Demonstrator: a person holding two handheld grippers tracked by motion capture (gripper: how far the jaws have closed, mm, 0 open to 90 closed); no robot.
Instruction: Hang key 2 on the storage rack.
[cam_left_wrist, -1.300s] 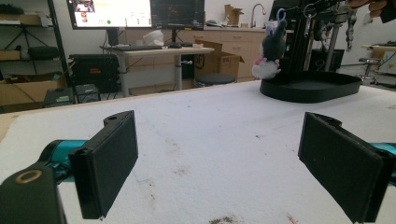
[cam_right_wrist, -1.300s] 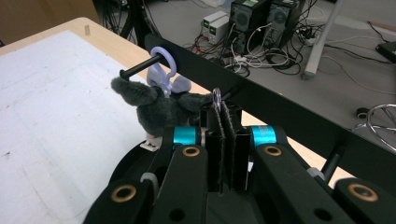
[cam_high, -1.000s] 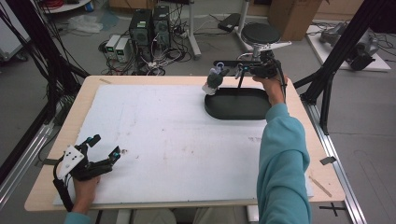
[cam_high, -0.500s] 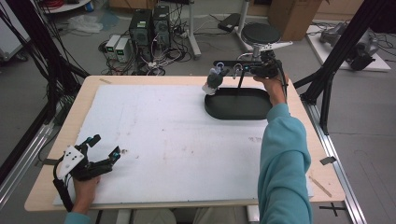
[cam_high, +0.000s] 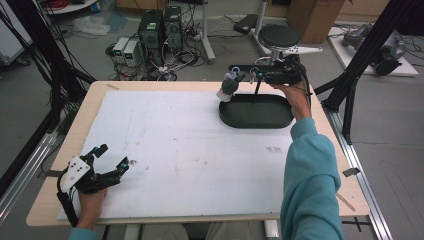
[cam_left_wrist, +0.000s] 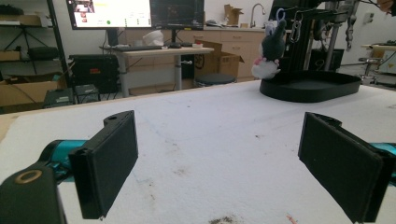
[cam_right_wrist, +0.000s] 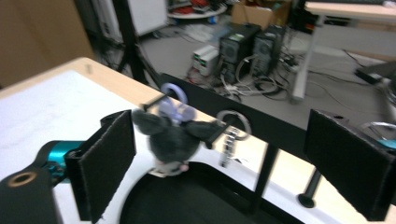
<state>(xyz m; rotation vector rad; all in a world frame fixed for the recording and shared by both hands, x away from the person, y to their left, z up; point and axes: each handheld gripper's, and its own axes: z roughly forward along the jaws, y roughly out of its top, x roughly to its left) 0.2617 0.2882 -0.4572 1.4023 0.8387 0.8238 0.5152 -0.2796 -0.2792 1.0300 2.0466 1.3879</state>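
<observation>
The right gripper (cam_right_wrist: 224, 163) is being held with its jaws spread wide, having just been opening, and nothing is being pressed between the pads. In the right gripper view the plush keychain (cam_right_wrist: 173, 137) is hanging just ahead of the fingers (cam_right_wrist: 106, 158), toward eleven o'clock and closer to the left pad than the right. Its purple loop (cam_right_wrist: 173, 95) is being carried by a hook of the black rack (cam_right_wrist: 261, 123), so its long axis is running straight down toward the black tray (cam_right_wrist: 196, 196).

In the high view the toy (cam_high: 230, 86) is being seen at the tray's (cam_high: 256, 111) ten o'clock edge. The left gripper (cam_high: 111, 161), also open and empty, is resting well apart at seven o'clock, so the right hand is judged the nearer one.
</observation>
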